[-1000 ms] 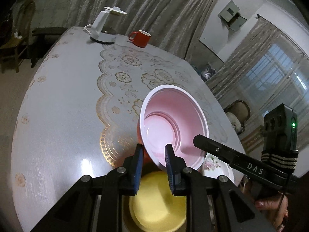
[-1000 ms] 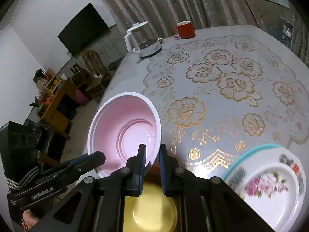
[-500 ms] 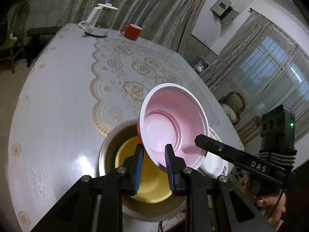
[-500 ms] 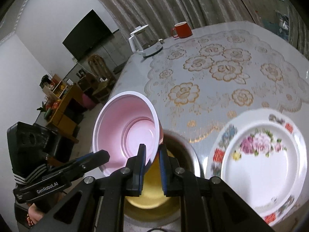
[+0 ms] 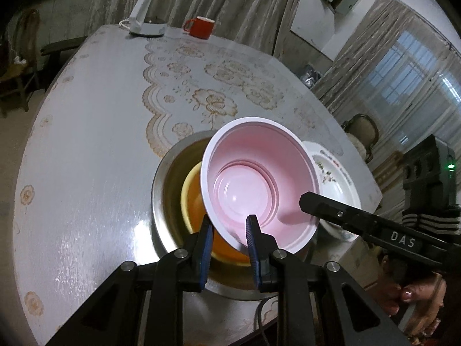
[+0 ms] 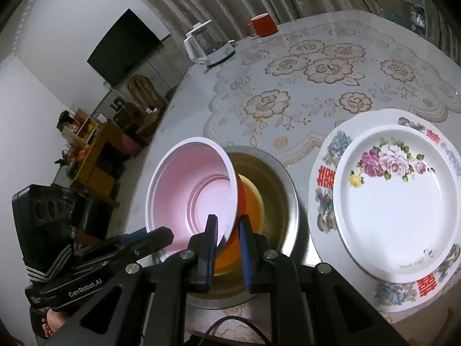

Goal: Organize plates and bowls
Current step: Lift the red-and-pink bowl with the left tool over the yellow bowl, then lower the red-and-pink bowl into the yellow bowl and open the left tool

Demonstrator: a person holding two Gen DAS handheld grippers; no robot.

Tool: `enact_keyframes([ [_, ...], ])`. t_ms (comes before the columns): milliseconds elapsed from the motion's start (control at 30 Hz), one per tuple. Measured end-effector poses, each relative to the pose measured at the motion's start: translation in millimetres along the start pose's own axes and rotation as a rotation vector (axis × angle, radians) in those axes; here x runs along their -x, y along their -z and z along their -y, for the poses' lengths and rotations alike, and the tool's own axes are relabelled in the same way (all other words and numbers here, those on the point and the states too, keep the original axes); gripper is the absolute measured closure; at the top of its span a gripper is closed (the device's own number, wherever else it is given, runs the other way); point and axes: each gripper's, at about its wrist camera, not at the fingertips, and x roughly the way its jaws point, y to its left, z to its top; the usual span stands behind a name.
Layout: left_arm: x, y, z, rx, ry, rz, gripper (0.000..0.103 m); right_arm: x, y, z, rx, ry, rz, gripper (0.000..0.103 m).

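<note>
Left wrist: both fingers pairs clamp pink bowl (image 5: pixel 259 184) rim, tilted, mouth facing cams, over steel bowl (image 5: pixel 167 184).

Three bowls (image 6: pixel 198 190), two stacked plates (image 6: pixel 397 201), one red mug (image 6: pixel 262 24), one kettle (image 6: pixel 206 47), and two grippers (image 6: pixel 227 245).

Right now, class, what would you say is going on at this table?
A person holds a pink bowl by its rim with two hand-held grippers, the left hand-held gripper and the right hand-held gripper, each shut on the rim. The bowl hangs tilted over a steel bowl that already holds a yellow bowl. Beside it, a small flowered plate sits stacked on a larger patterned plate. The pink bowl is not yet nested.
</note>
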Motion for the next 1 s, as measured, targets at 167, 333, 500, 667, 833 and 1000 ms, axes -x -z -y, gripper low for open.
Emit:
enact_keyframes([
  [167, -5, 4, -3, 0.003, -0.008, -0.013, 0.080, -5, 4, 2, -0.009, -0.002, -0.018, 0.088],
  [333, -5, 5, -3, -0.004, -0.014, -0.015, 0.080, -7, 5, 4, -0.012, 0.003, -0.026, 0.088],
  [500, -4, 5, -2, -0.012, -0.030, -0.010, 0.080, -9, 7, 4, -0.020, 0.006, -0.037, 0.088],
  [667, -4, 6, -1, -0.024, -0.049, -0.007, 0.080, -12, 10, 2, -0.016, 0.010, -0.047, 0.088],
  [833, -4, 5, 0, -0.029, -0.057, -0.007, 0.080, -14, 10, -1, 0.005, 0.025, -0.046, 0.088],
  [1000, -5, 5, 2, -0.040, -0.070, -0.006, 0.080, -14, 10, -5, 0.026, 0.038, -0.037, 0.088],
])
